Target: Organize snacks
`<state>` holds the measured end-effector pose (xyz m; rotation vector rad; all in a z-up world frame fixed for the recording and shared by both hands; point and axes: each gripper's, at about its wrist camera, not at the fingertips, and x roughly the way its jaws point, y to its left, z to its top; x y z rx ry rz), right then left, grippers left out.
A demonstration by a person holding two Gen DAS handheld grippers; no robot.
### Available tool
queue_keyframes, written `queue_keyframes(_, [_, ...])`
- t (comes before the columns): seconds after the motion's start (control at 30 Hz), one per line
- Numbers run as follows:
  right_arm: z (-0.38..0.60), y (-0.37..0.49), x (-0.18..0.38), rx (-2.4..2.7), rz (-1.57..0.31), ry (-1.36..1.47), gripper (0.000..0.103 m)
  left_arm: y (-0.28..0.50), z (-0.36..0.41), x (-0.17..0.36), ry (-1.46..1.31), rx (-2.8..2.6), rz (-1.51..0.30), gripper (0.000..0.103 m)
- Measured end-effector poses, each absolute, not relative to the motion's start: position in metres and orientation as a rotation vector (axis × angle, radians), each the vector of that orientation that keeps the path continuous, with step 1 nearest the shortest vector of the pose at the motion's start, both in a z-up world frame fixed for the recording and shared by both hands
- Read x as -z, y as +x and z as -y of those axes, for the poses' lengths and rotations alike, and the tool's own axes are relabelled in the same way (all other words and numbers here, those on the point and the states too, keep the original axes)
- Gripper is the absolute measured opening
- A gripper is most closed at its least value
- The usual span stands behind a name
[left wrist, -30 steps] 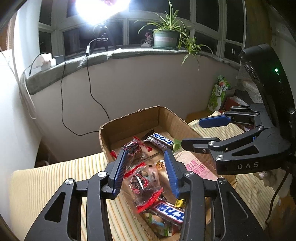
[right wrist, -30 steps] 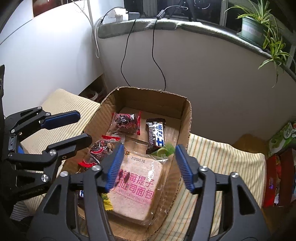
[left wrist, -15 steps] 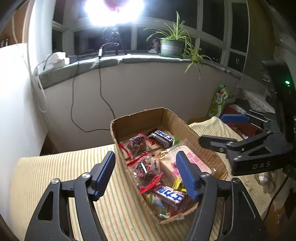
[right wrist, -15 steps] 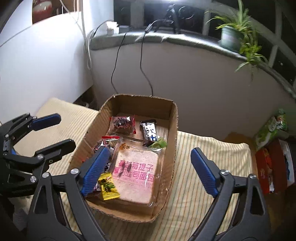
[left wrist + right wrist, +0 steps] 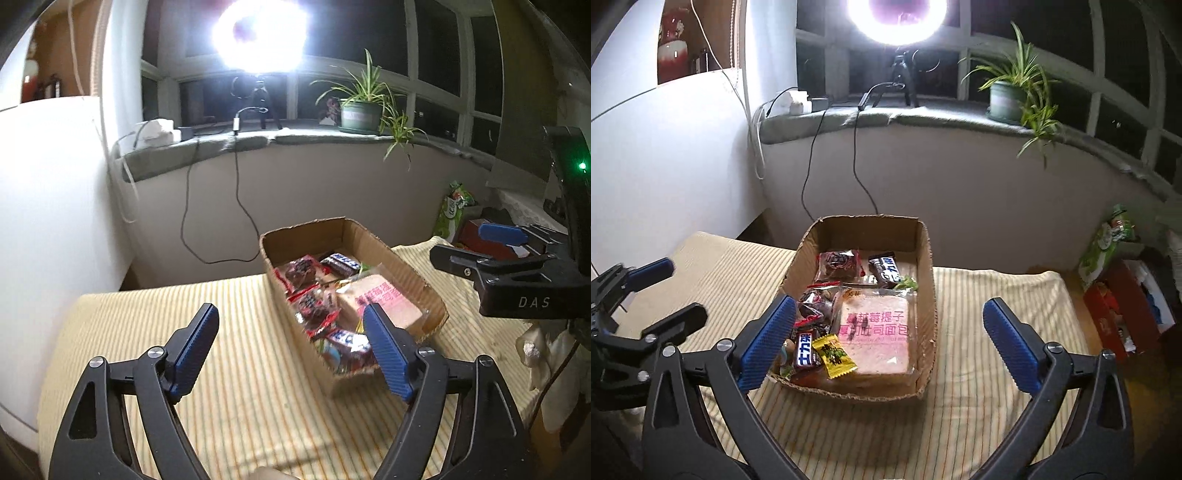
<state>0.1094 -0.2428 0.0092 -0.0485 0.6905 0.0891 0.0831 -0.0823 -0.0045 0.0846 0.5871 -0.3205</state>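
Snacks sit packed in the cardboard box (image 5: 925, 280) ahead of you, and nothing is in either of your tools. Your right gripper (image 5: 890, 343) stands spread as wide as it goes, its jaws having just been opening, with no wrapper between the pads; the box shows in the gap between them, but beyond the tips. Your left gripper (image 5: 291, 350) has just been opening too and is likewise empty; its right pad overlaps the near end of the box in that view, while the left pad hangs over bare striped cloth (image 5: 236, 387).

Nearest you in the box lie the yellow candy packet (image 5: 834, 355) and a blue-and-white bar (image 5: 806, 350), at the near-left corner. Just beyond them is the big sliced-bread pack (image 5: 877, 332), flat along the right wall. Further on come the red-edged dark packets (image 5: 816, 304), then another bar (image 5: 886, 269) near the far wall.

The box runs lengthwise away from the right gripper, almost straight ahead of it, so that hand is lined up with the long axis. From the left gripper the box lies ahead and off to the right, its length running diagonally. I judge the right hand better placed for anything in the box, and everything visible seems gathered inside already. Beyond it are the wall, sill and potted plant (image 5: 1008, 96).
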Motion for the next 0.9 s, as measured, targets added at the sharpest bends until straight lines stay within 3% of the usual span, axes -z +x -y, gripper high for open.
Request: queue_keyframes(0.9, [0.228,0.07,-0.006,-0.057,-0.656,-0.062,0.103,0.055,0.059,0.013,0.038,0.256,-0.613,0.082])
